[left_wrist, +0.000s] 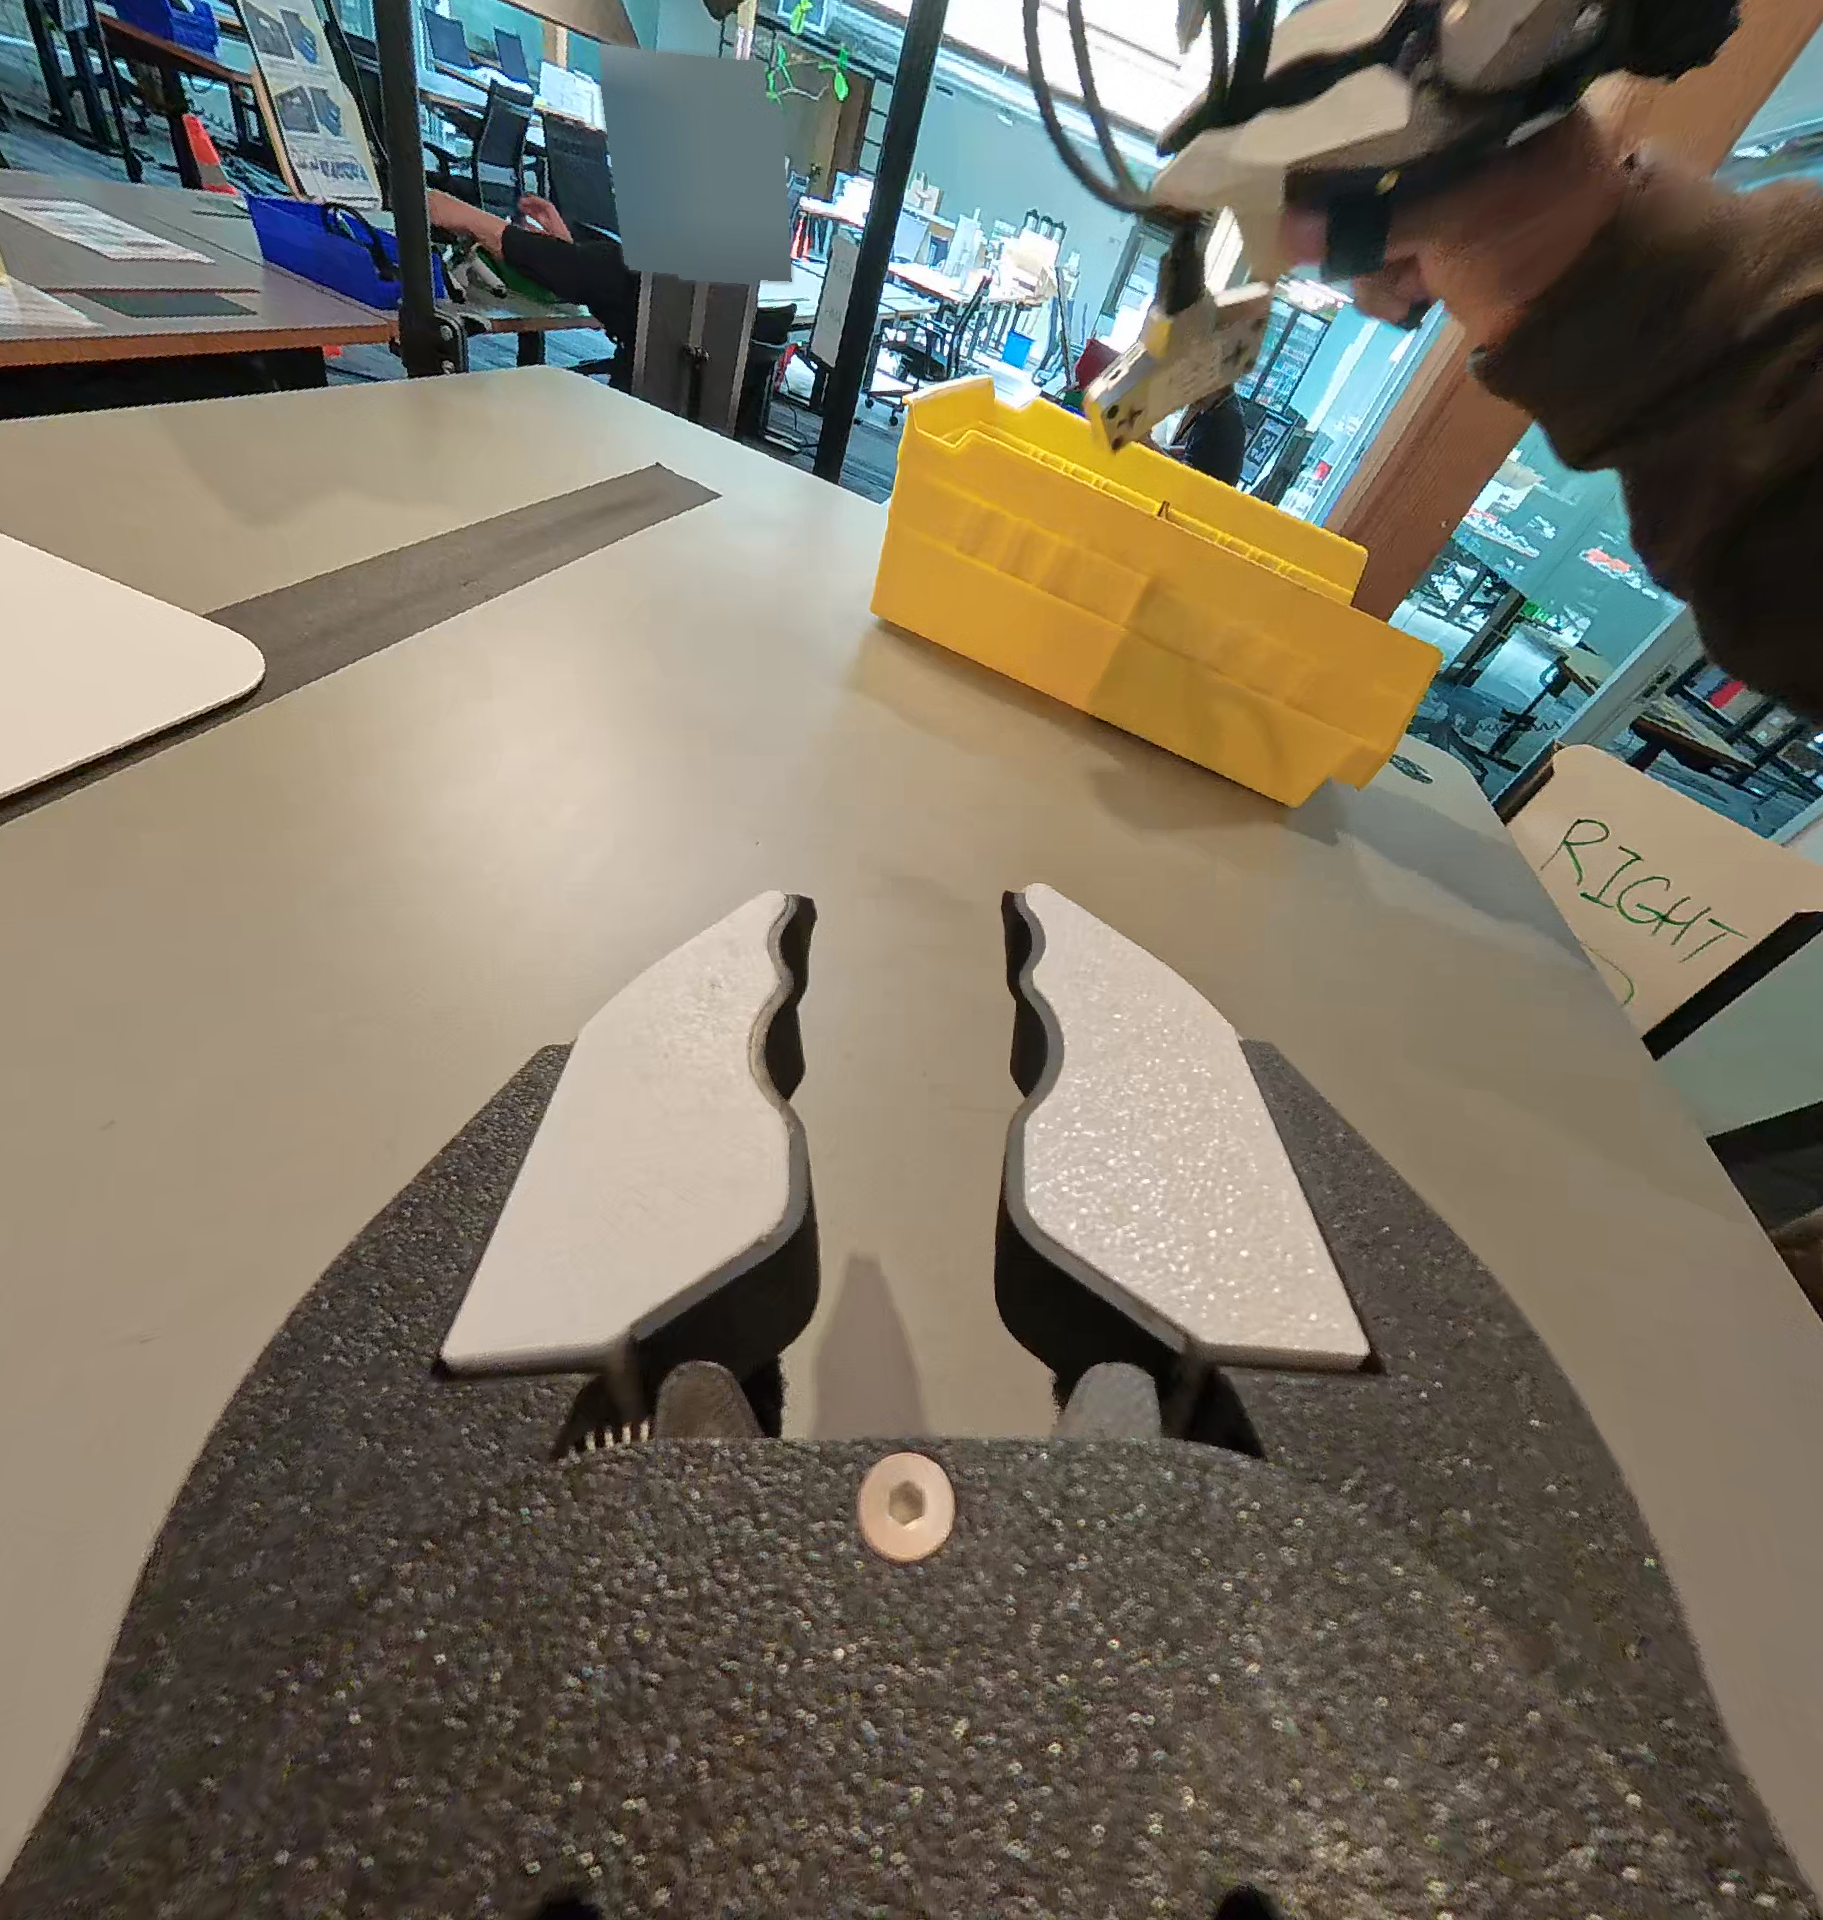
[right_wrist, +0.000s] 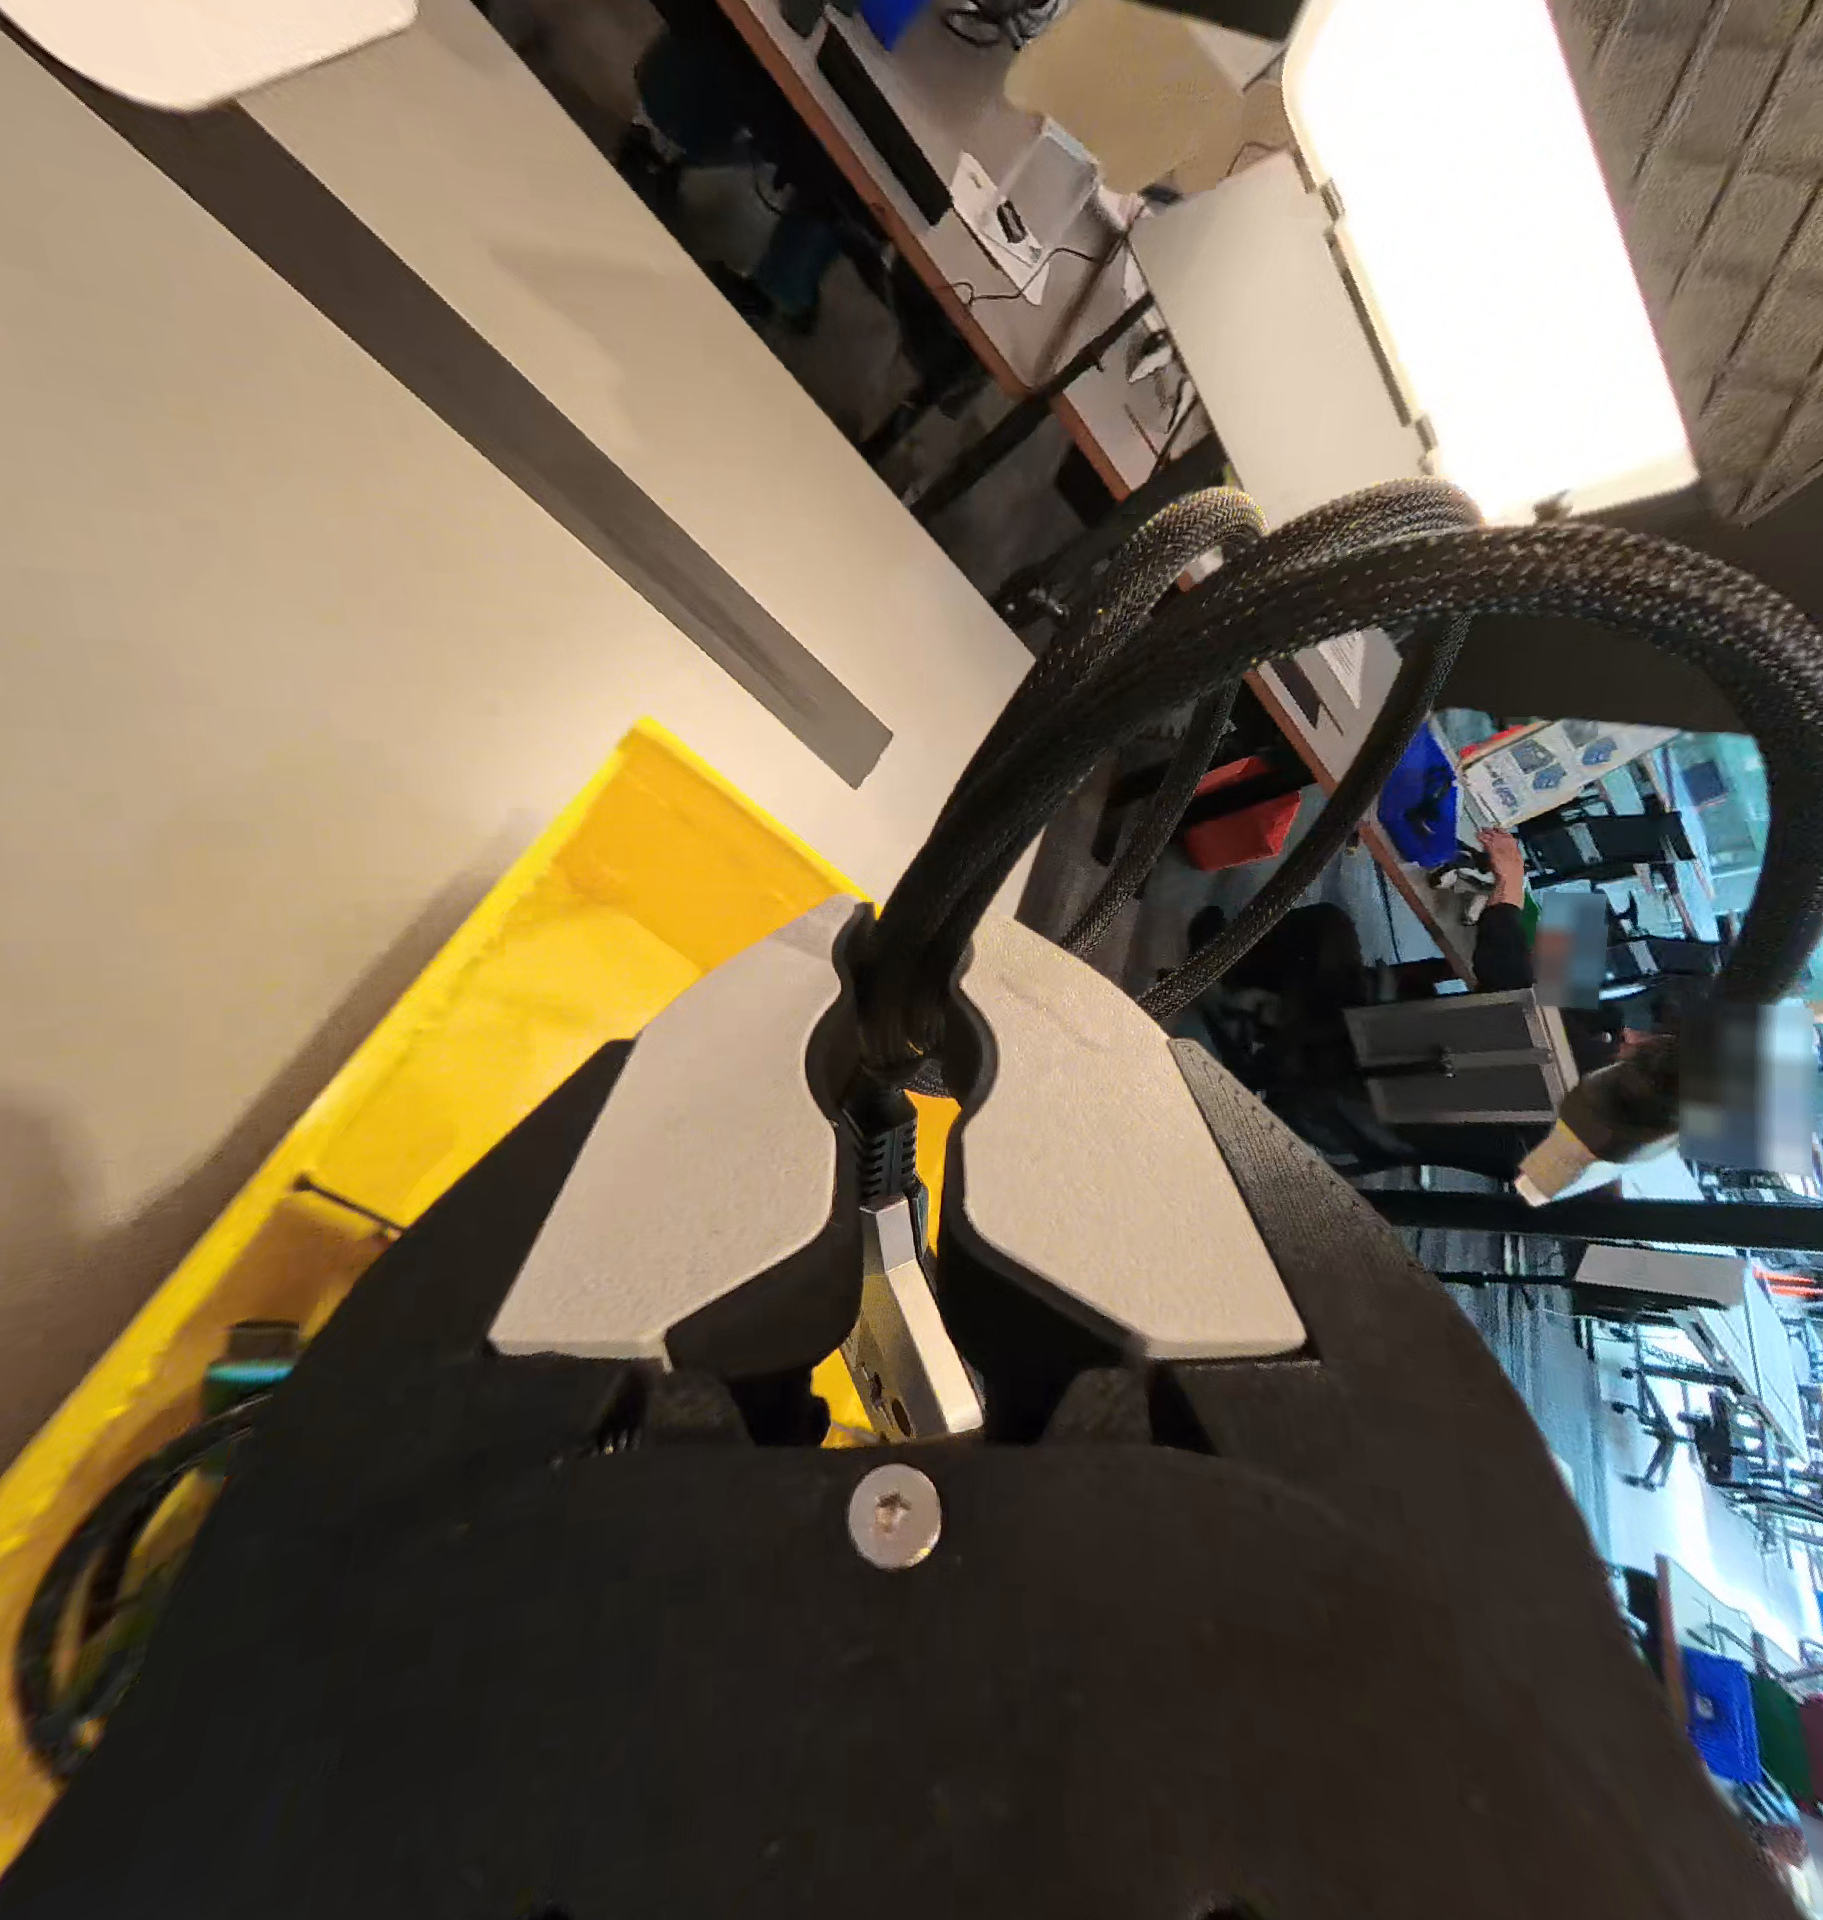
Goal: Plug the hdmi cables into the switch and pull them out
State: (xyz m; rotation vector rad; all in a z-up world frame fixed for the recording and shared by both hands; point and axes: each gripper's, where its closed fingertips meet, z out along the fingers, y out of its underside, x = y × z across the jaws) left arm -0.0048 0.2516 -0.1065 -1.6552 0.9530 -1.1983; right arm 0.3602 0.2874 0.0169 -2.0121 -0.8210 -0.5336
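Black braided cable [right_wrist: 1146, 665] is clamped in the right hand-held gripper [right_wrist: 902, 997]: both grey fingers [right_wrist: 741, 1132] press on a bundle of several strands, and the cable's silver plug [right_wrist: 912, 1320] lies back between the fingers, toward the camera. Ahead of the fingertips the strands arch up and over to the right in a wide loop, hanging free in the air. Below and to the left of this hand-held gripper sits a yellow bin [right_wrist: 533, 966] on the pale surface [right_wrist: 211, 520]; inside the bin, at the lower left, a second dark coil [right_wrist: 86, 1600] seems to lie on the floor of the bin, mostly cut off by the gripper body.

The left hand-held gripper [left_wrist: 907, 914] stands apart and bare, its fingers [left_wrist: 678, 1101] low over the bare grey surface [left_wrist: 471, 810]. Farther ahead and to its right is the same yellow bin [left_wrist: 1125, 613], with the right hand-held gripper [left_wrist: 1156, 405] held above its far end by a gloved hand [left_wrist: 1354, 239].

By the look of things, one cable is lifted clear above the bin and nothing has been set on the open surface.

How long the cable is, where its far end runs, and what else the bin holds cannot be made out.
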